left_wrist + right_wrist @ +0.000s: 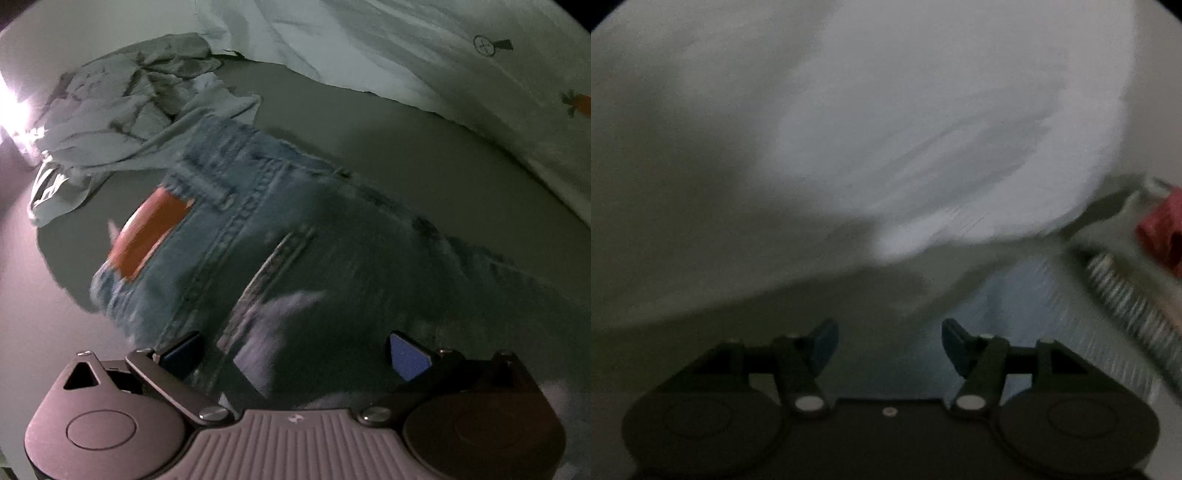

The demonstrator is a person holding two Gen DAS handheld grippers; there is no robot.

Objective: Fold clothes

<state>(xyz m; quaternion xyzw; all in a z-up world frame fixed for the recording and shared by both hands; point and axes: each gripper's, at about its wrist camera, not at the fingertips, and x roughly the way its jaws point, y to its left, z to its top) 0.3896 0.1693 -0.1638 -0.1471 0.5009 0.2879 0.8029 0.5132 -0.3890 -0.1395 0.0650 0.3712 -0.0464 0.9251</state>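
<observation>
Right wrist view smeared, pale cloth indistinct, jeans cropped.

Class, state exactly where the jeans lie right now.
In the left wrist view, the jeans lie spread on the bed just ahead of the open left gripper, with a crumpled grey garment at their far-left end.

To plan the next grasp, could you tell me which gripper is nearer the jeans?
Left. The left gripper hangs open right over the jeans; the right gripper faces white fabric.
</observation>
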